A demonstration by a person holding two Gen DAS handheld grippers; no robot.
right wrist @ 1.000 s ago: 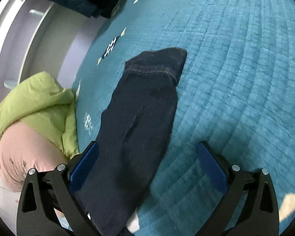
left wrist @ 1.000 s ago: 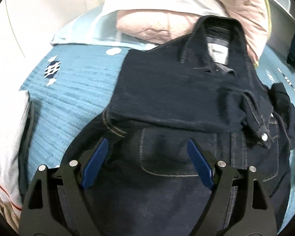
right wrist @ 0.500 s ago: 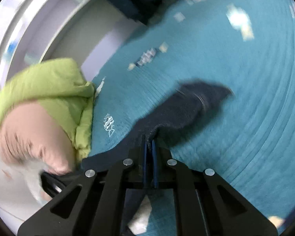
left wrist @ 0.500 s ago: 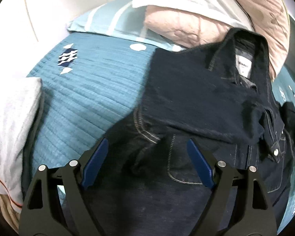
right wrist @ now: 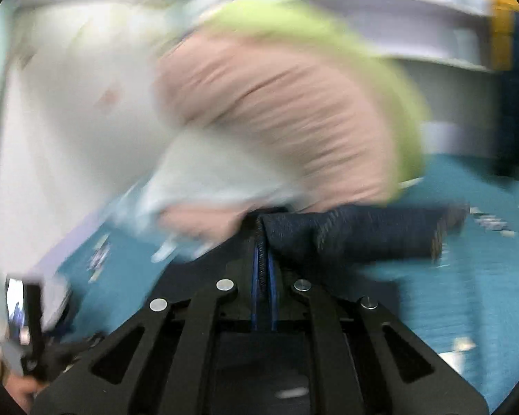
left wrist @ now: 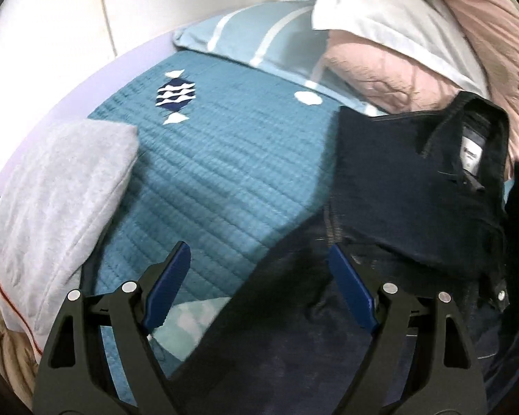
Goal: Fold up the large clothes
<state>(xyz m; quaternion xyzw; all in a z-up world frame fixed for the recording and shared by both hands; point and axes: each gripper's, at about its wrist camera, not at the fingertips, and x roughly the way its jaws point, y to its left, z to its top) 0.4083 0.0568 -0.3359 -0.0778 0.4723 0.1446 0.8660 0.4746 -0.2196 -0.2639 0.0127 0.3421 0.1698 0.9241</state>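
Denim jacket (left wrist: 408,186): dark navy, lying partly folded on teal bed quilt (left wrist: 218,180).
Left hand-held gripper (left wrist: 259,287): spread wide, empty, above jacket's edge.
Right hand-held gripper (right wrist: 263,269): clamped on sleeve (right wrist: 356,235); view blurred.

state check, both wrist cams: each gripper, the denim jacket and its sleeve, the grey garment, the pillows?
Left gripper: open, empty, over the jacket's edge.
Right gripper: shut on the sleeve.
Dark navy denim jacket: lying on the teal quilted bedspread, one side folded over, collar label showing.
Dark denim sleeve: pinched at its seam, trailing right; view blurred.
Light grey knit garment: folded, lying at the left.
Pink pillow: piled at the head of the bed.
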